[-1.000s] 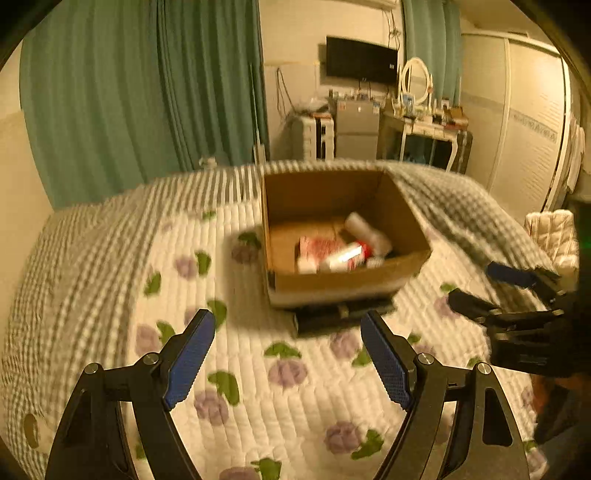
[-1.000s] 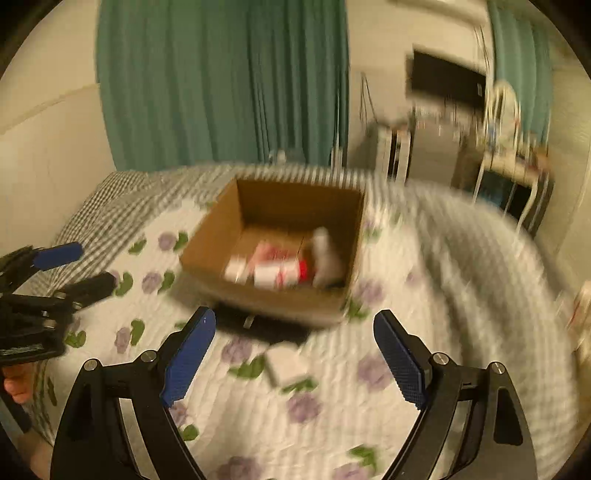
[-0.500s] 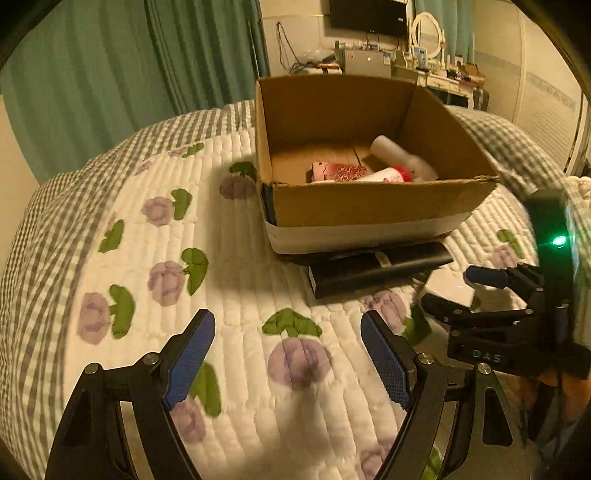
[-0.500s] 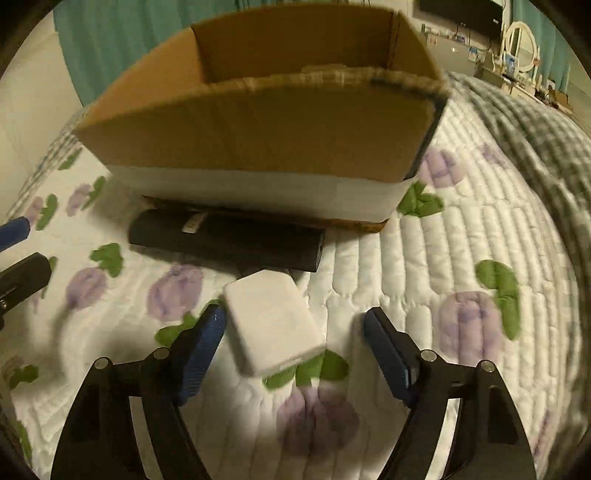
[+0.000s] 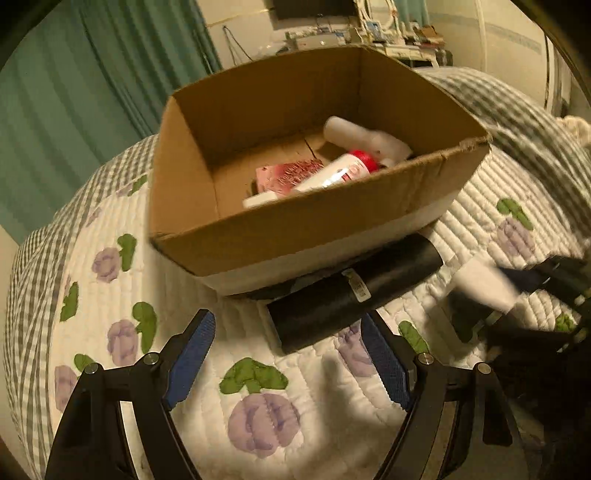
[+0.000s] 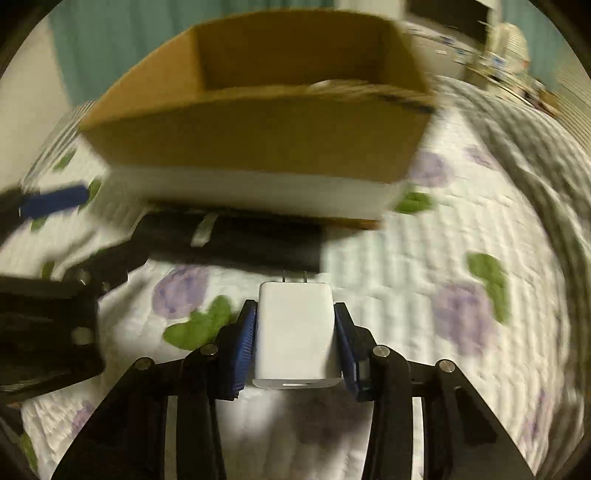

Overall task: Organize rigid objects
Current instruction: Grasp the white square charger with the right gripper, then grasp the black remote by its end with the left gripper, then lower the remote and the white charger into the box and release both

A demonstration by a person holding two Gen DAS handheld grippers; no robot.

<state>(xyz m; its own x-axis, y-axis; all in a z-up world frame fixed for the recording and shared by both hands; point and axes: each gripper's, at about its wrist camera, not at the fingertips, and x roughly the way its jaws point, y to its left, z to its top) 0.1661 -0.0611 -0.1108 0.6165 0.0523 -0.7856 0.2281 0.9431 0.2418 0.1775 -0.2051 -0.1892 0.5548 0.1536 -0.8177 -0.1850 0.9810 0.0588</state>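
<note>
A cardboard box (image 5: 306,218) stands on the quilted bed and holds a white bottle (image 5: 364,138), a red-and-white tube (image 5: 332,175) and a pink packet (image 5: 288,175). A long black box (image 5: 351,295) lies against its near side; it also shows in the right wrist view (image 6: 236,240). My right gripper (image 6: 295,325) is shut on a white plug charger (image 6: 295,328), prongs pointing toward the cardboard box (image 6: 255,144), just above the quilt. My left gripper (image 5: 288,347) is open and empty, just short of the black box.
The bed is covered by a white quilt with purple flowers (image 5: 258,417) and a grey checked blanket (image 5: 517,110) on the right. Green curtains (image 5: 92,92) and a cluttered desk (image 5: 388,33) stand behind the bed.
My right gripper closed on the white charger, which lay loose between its fingers before. My left gripper moved closer to the cardboard box and the black box.
</note>
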